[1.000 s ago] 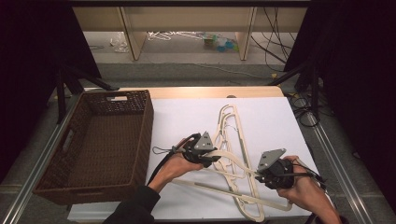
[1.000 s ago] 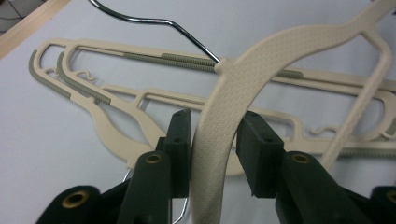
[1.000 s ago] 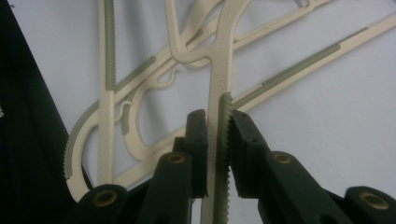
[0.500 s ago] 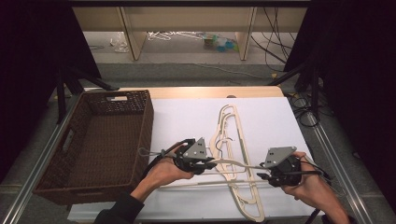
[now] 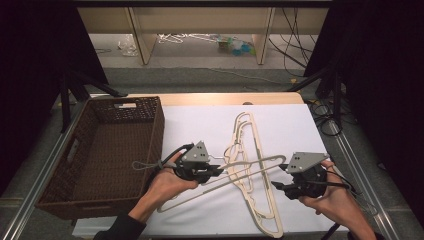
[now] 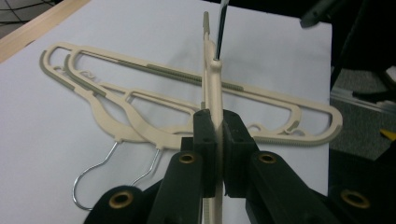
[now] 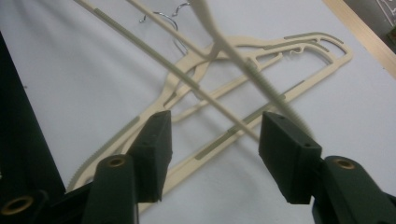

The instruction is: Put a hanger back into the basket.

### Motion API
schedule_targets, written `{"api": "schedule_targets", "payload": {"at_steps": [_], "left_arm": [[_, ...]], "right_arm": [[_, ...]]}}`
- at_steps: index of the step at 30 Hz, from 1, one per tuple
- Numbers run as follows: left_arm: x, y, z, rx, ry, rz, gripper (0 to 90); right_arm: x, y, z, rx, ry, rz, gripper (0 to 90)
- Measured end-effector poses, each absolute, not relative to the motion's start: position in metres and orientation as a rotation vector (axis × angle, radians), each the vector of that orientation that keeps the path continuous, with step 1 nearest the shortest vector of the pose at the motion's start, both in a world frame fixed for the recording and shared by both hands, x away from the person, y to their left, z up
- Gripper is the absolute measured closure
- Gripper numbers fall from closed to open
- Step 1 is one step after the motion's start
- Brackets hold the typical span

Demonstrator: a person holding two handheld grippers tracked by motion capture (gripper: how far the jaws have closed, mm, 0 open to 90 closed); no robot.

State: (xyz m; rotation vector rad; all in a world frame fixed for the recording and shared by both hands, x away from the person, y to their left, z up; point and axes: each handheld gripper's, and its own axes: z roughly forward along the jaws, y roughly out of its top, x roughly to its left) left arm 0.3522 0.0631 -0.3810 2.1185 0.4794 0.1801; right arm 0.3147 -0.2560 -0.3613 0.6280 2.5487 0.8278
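The wicker basket at the left stands empty and two cream hangers lie crossed on the white sheet, so nothing is put away. A third hanger is lifted: the left gripper pinches it tight, and the right gripper, jaws just opening, has let go.

Both tongs are black with brass rivets, grey triangular top plates and trailing cables; one sleeve is dark.

Bright, even overhead light, black surroundings (close foreground softly blurred)
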Motion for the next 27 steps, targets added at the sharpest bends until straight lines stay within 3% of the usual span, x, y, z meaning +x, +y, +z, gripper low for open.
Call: {"api": "schedule_targets", "payload": {"at_steps": [9,17,27], "left_arm": [[0.354,0.084,-0.343,2.025,0.576,0.250,85.7],[0.354,0.109,-0.301,1.932,0.607,0.246,85.8],[0.358,0.158,-0.257,1.894,0.662,0.396,85.8]], "right_arm": [[0.306,-0.246,-0.387,0.856,2.518,1.005,30.5],[0.306,-0.248,-0.409,0.986,2.489,1.068,28.2],[0.304,-0.245,-0.414,0.966,2.517,1.067,27.7]]}}
